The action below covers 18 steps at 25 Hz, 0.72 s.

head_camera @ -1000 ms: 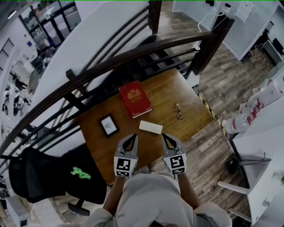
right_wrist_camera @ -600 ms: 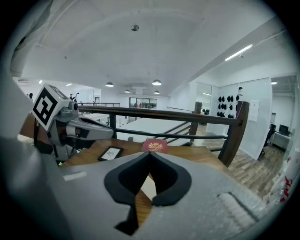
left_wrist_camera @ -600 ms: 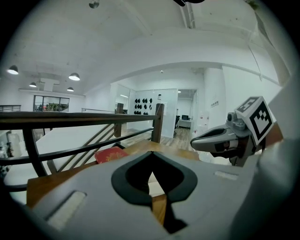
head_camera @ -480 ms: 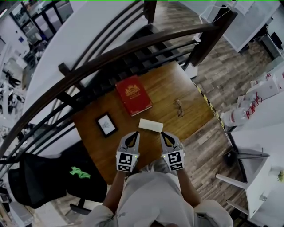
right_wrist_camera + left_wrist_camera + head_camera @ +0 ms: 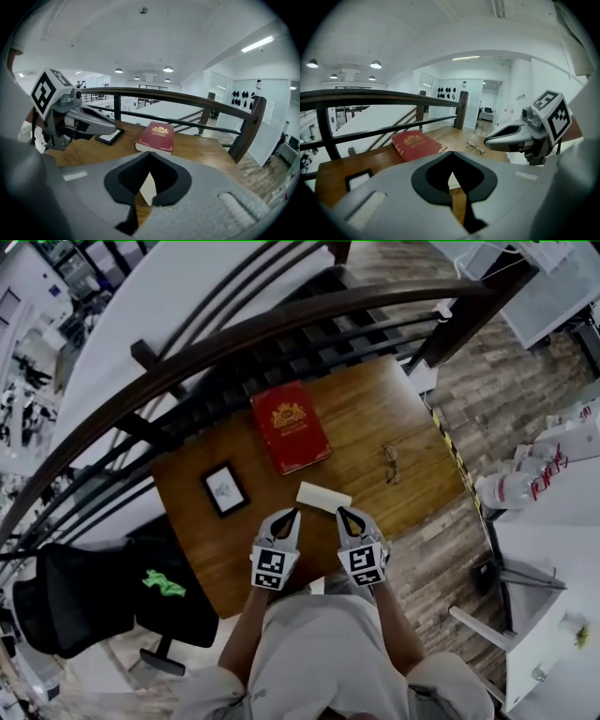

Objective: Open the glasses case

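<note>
The white glasses case lies closed on the wooden table, near its front edge. My left gripper hovers just short of the case's left end, its jaws shut on nothing. At the case's right end my right gripper is likewise shut and empty. In the left gripper view the case shows as a white sliver through the gap behind the closed jaws. The right gripper view frames the case the same way behind its tips.
A red book lies at the back of the table, a small black picture frame at the left and a pair of glasses at the right. A dark railing runs behind the table. A black chair stands lower left.
Both grippers have sunk toward the table and moved forward, closing in on the two ends of the case. Their jaws stayed shut.
</note>
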Motion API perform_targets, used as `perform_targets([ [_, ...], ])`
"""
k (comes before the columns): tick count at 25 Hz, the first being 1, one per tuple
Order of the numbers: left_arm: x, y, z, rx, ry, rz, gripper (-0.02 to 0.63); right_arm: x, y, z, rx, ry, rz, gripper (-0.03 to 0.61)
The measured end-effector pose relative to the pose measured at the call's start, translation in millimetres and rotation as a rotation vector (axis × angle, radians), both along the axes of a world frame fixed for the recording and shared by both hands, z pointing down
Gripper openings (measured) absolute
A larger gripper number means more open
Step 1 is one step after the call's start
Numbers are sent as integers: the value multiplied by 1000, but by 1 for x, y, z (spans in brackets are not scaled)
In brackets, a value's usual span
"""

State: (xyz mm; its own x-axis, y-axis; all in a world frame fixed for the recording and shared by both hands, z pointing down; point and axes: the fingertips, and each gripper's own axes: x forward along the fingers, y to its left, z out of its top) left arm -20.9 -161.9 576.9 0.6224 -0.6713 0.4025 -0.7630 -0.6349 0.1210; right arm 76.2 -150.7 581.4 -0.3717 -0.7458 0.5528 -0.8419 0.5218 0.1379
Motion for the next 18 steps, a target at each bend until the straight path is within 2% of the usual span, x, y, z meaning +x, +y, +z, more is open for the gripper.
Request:
perform_targets([
  [10,4,-8,48,-99,-56,-54,20,7,-12,43,-87,67,-116,17],
  [18,5,-9,82,-163,-100,-65,20,1,-17,66,-123,103,-190,32],
])
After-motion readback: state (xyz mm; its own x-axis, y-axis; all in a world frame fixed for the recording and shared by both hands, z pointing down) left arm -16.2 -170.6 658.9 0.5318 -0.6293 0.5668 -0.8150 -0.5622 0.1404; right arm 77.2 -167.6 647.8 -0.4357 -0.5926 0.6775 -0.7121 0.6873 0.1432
